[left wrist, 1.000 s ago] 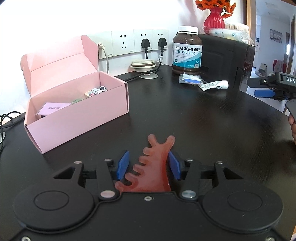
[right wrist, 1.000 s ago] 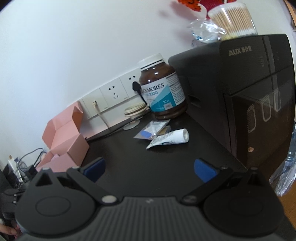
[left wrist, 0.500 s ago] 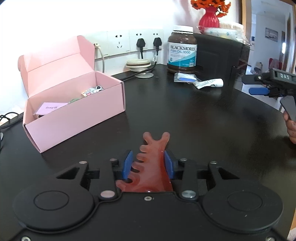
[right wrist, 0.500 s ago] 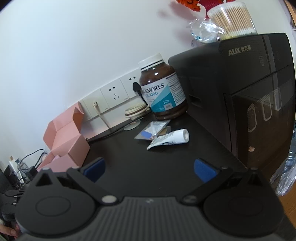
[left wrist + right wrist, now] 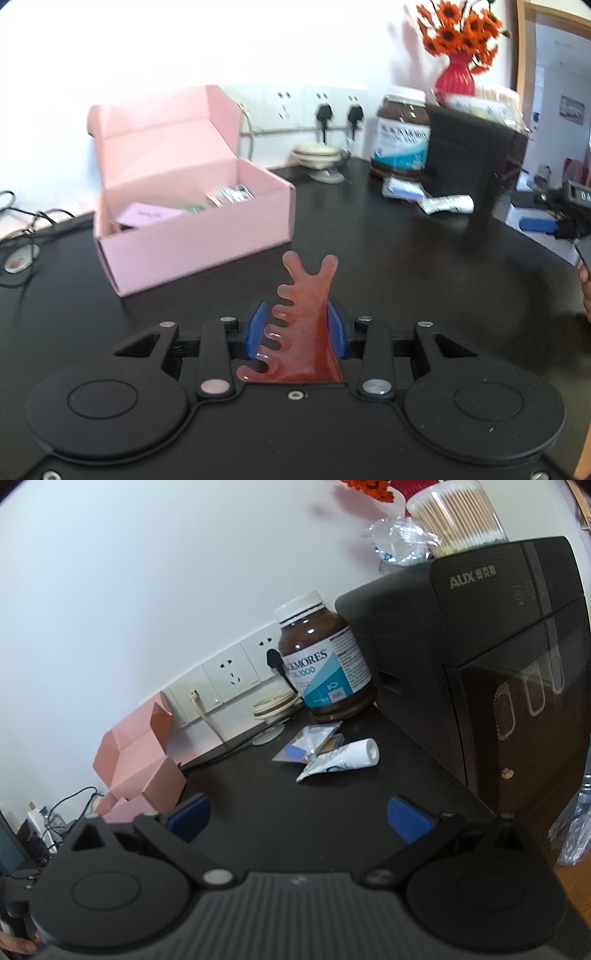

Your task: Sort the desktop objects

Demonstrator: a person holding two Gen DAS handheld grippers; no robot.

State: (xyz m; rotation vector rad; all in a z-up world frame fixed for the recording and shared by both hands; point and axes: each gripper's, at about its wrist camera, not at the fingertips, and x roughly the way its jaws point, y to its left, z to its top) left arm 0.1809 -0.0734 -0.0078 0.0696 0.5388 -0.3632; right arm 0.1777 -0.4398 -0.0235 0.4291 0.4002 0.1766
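The left gripper (image 5: 295, 326) clenches a reddish comb (image 5: 300, 325), held above the dark table (image 5: 406, 280), near and right of the open pink box (image 5: 192, 221). The right gripper (image 5: 297, 818) hangs spread and empty, facing a tube (image 5: 341, 758). The carry appears underway; next, likely, the comb goes left over the box.

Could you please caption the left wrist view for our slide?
Left gripper grips a red comb near the open pink box.

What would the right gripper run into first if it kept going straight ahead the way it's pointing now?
Probably the small white tube lying on the black table, beside the clear sachet. The open right gripper points across bare tabletop toward them; the brown supplement bottle stands behind. Depth is hard to judge.
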